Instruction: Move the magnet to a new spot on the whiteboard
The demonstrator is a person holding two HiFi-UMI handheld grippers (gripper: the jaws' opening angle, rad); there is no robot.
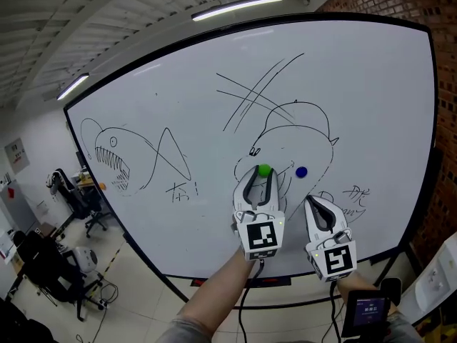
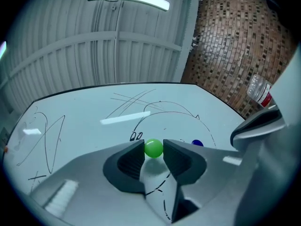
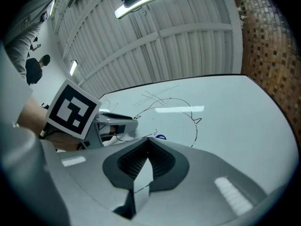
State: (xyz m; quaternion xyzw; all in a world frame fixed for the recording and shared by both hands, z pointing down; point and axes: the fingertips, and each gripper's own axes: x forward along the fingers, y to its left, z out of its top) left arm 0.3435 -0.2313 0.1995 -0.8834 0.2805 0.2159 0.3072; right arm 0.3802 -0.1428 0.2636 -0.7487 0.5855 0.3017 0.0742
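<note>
A small, glossy green magnet (image 1: 264, 169) clings to the black-framed whiteboard (image 1: 178, 98), just right of centre and low in the head view. It lies inside a marker-drawn outline, with a blue magnet (image 1: 300, 171) near on its right.

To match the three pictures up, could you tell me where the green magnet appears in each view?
Head view: green magnet just below centre on the whiteboard, at the tip of the left gripper.
Left gripper view: dead centre, between the jaws, which touch it.
Right gripper view: only a green sliver left of centre, at the left gripper's tip; probably it.
Shared landmark: the blue magnet, close to its right in all three.
</note>
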